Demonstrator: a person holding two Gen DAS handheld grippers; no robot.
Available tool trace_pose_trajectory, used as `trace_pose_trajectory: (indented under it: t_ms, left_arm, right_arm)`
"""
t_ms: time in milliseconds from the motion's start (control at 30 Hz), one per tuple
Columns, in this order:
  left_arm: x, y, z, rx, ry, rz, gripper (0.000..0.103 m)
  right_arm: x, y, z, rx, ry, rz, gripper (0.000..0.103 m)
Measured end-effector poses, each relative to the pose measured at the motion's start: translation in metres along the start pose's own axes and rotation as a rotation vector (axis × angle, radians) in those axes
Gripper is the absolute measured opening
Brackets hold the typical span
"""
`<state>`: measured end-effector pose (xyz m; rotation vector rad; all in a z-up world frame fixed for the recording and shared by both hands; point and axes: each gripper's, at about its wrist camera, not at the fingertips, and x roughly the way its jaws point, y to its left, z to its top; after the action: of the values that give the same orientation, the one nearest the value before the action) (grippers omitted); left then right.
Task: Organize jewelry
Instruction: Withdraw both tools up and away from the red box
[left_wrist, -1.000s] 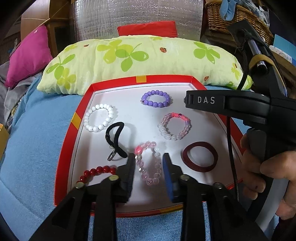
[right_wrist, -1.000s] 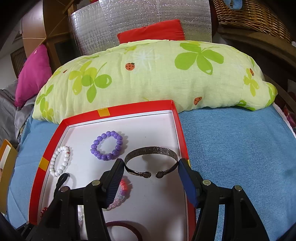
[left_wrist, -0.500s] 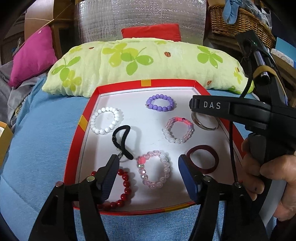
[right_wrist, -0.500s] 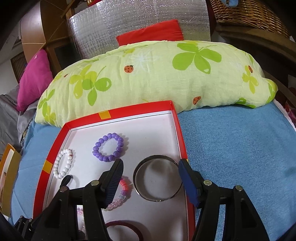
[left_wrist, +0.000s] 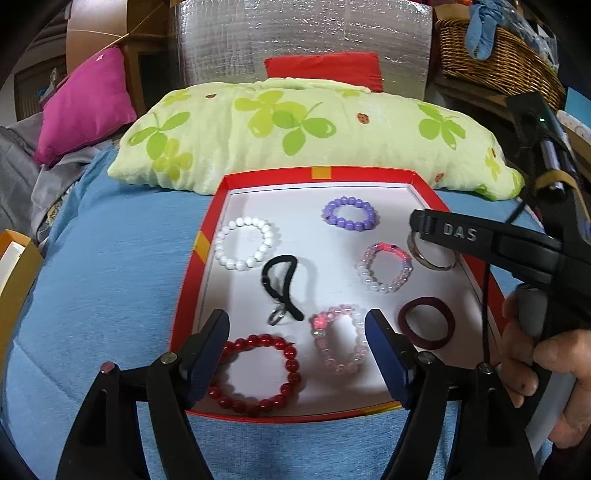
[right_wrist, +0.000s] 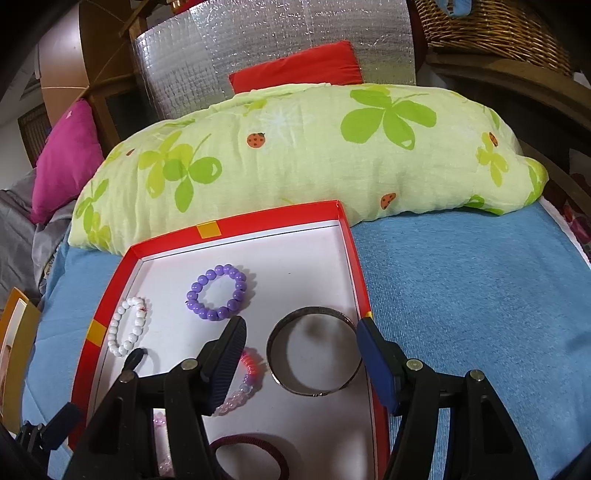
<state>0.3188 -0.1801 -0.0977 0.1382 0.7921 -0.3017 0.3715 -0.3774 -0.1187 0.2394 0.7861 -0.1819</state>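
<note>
Since a second ago the left gripper (left_wrist: 297, 332) has been drawn back toward the near edge of the red tray (left_wrist: 184, 295) and its jaws have just been opening; the pale pink bead bracelet (left_wrist: 338, 338), then pinched between them, now lies free on the tray floor by the near edge, with nothing pressed by either pad. The silver bangle (right_wrist: 314, 354), earlier standing on edge before the right gripper (right_wrist: 301, 343), now lies flat by the tray's right wall.

Right gripper: spread wide, empty, hovering above the bangle.

Both pieces are judged set down. For the step in hand, each gripper is best lifted straight up and clear (a dragged pad would scatter beads), and the red bead bracelet (left_wrist: 255, 373), near the near-left corner, should be left undisturbed.

Hard to make out:
- Red bracelet partly covered by the left finger (left_wrist: 207, 358).
- In the left wrist view, the bangle half hidden behind the other gripper's body.
- In the right wrist view, the dark red ring (right_wrist: 251, 454) is cut off by the frame's lower edge.
- Small metal piece on the black hair tie (left_wrist: 280, 284) is blurred; its kind cannot be told.
</note>
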Motion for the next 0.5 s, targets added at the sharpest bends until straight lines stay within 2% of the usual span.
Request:
trace_pose_trajectory:
  t_ms: [233, 500]
  left_arm:
    - [-0.002, 0.016, 0.002, -0.015, 0.021, 0.035, 0.078]
    - [-0.006, 0.047, 0.004, -0.036, 0.047, 0.146, 0.078]
  right_arm:
    - [-0.019, 0.011, -0.003, -0.046, -0.020, 0.000, 0.067]
    - [-0.042, 0.027, -0.013, -0.084, -0.014, 0.023, 0.069]
